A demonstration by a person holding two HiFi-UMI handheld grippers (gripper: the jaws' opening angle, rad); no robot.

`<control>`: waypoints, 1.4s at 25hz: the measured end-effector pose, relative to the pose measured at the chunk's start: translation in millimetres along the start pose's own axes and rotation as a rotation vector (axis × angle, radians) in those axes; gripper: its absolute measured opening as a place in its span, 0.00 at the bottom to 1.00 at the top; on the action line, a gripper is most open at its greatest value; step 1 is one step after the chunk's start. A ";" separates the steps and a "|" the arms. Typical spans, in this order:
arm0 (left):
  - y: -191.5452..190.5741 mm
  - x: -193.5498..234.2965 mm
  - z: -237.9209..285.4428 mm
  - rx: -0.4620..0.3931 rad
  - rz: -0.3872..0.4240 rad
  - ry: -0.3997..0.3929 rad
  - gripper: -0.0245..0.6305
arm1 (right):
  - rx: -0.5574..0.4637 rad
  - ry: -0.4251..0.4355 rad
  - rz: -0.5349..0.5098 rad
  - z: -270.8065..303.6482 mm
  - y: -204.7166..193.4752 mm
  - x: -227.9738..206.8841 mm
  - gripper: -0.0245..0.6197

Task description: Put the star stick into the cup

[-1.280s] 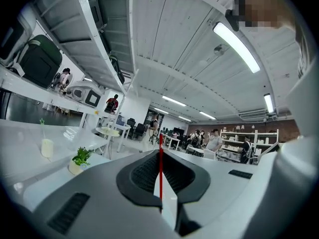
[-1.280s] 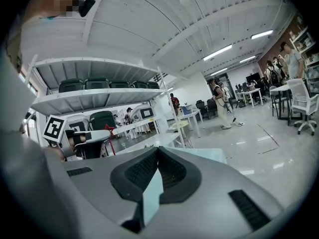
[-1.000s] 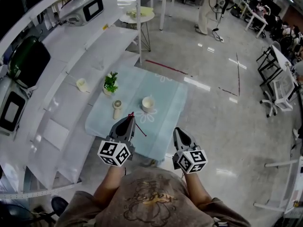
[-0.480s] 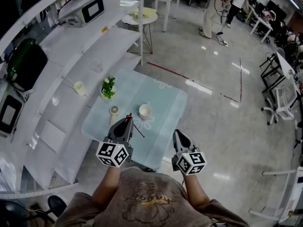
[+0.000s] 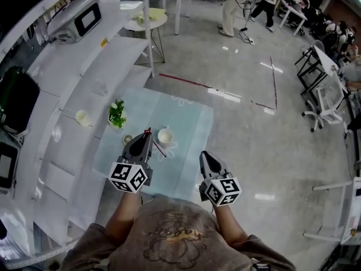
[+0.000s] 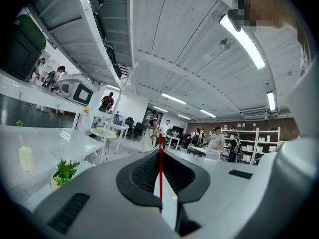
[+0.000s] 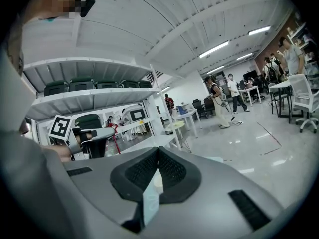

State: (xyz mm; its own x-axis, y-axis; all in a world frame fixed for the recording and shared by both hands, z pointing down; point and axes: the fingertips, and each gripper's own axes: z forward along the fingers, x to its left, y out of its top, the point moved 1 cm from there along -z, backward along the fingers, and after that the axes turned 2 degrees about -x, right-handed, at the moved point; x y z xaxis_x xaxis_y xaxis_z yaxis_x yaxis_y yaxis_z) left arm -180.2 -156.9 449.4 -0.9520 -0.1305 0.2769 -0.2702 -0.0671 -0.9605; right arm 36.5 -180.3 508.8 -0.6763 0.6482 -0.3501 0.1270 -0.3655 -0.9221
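Beside the cup (image 5: 164, 135), left gripper (image 5: 145, 136): jaws pinched on the thin red star stick (image 5: 148, 131), which is not yet in the cup.
Right gripper (image 5: 204, 155): jaws together, nothing held, near-right of the cup.
Risk: the thin stick may pivot in the pinch and miss the rim, or nudge the cup over.

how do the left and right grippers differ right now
The left gripper clamps the star stick; the right gripper holds nothing. In the head view the left gripper shows next to the cup; the right gripper sits farther off. Both have jaws together.
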 end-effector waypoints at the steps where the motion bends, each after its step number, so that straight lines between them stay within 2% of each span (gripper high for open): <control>1: 1.5 2.1 6.5 0.002 0.004 -0.011 0.09 | -0.003 -0.007 0.002 1.4 1.1 0.3 0.04; 12: -0.3 27.7 76.8 0.017 0.033 -0.084 0.09 | -0.011 -0.101 0.017 9.9 -1.5 -15.7 0.04; 21: -13.8 35.9 123.5 0.061 0.057 -0.134 0.09 | -0.011 -0.170 0.028 10.5 -1.9 -28.0 0.04; 26: -31.0 42.9 138.8 0.105 0.072 -0.135 0.09 | -0.027 -0.207 0.056 7.6 2.2 -32.5 0.04; 35: -78.4 50.2 154.0 0.188 0.099 -0.159 0.09 | -0.009 -0.259 0.040 0.9 -5.8 -45.2 0.04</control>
State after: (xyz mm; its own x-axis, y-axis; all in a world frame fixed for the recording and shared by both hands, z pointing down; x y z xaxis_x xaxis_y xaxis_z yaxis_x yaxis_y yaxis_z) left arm -184.6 -310.5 543.0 -0.9340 -0.2981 0.1970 -0.1313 -0.2266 -0.9651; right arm 65.8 -208.1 530.1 -0.8336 0.4402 -0.3337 0.1631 -0.3810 -0.9101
